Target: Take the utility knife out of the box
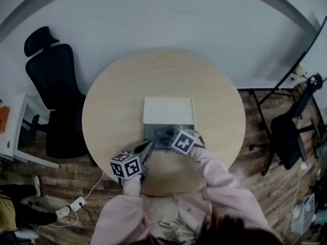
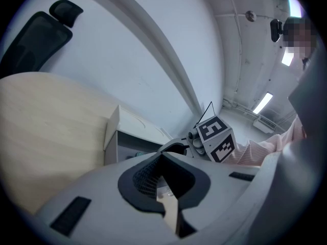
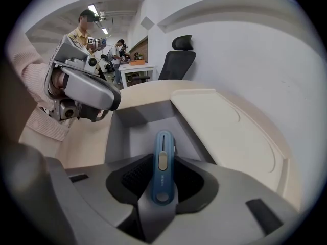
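On the round wooden table (image 1: 117, 101) stands an open box (image 1: 148, 131) with grey inside walls and its pale lid (image 1: 168, 111) folded back flat. My right gripper (image 1: 171, 136) reaches down into the box and is shut on the blue utility knife (image 3: 162, 170); the knife stands up between the pads, slider facing the camera. My left gripper (image 1: 147, 148) sits at the box's front left corner. In the left gripper view its jaws (image 2: 166, 185) stand nearly together, with a thin pale edge of the box (image 2: 122, 147) between the pads.
A black office chair (image 1: 51, 80) stands left of the table, and a dark stand with a second chair (image 1: 288, 137) at the right. A white desk (image 1: 10, 131) and a power strip (image 1: 76, 204) lie at the lower left. People (image 3: 82, 32) stand far behind.
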Available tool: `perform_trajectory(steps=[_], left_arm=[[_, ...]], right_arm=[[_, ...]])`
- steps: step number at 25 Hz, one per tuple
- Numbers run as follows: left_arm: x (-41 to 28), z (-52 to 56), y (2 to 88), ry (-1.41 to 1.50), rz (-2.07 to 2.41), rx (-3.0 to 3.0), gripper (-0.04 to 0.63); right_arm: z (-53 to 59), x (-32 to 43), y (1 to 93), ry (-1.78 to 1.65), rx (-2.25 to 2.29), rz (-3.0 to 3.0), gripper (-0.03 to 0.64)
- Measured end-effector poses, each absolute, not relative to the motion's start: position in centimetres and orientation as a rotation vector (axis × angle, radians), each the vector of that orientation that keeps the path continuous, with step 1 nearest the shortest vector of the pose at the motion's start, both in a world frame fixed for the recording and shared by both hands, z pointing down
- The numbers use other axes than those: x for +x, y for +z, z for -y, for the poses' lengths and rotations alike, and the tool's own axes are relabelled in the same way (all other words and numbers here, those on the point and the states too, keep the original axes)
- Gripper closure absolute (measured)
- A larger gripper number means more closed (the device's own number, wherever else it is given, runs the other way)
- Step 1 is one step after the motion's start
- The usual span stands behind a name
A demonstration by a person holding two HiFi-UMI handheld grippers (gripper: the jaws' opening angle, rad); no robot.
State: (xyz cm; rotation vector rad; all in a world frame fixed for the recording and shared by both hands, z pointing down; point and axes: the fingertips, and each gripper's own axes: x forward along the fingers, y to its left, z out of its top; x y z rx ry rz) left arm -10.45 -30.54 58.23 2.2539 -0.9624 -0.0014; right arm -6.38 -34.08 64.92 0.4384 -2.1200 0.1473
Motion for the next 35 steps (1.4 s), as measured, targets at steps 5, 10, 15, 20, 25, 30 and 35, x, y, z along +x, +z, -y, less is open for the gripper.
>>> perform_trajectory(steps=[5,10,15,20,25,30,35], left_arm=[[-10.2,30.3,57.8,0.006,0.952,2.273,0.595],[-10.5,30.2,57.3,0.008,0.952,2.291,0.595],[-10.6,30.0,56.8,0.016,0.951,2.317,0.595],[-10.6,29.9,56.2,0.032,0.946,2.349,0.595],[-10.6,29.7,55.9,0.033,0.938,2.366,0.595],[-10.5,29.6,55.5,0.03,0.937,2.388,0.595],[-10.5,29.5,54.9,0.018,0.94,2.405,0.595]], right_arm=[[33.7,-6.6,63.7,0.137,0.458,2.157,0.476],[33.6,-6.3,62.3,0.145,0.531,2.188,0.476],[33.3,-6.3,61.2,0.166,0.593,2.255,0.476],[33.2,-6.1,60.2,0.21,0.659,2.318,0.476],[33.8,-5.7,59.5,0.298,0.759,2.423,0.476],[33.2,-5.6,57.8,0.404,0.821,2.522,0.476],[32.9,-5.3,56.7,0.488,0.896,2.605,0.476]])
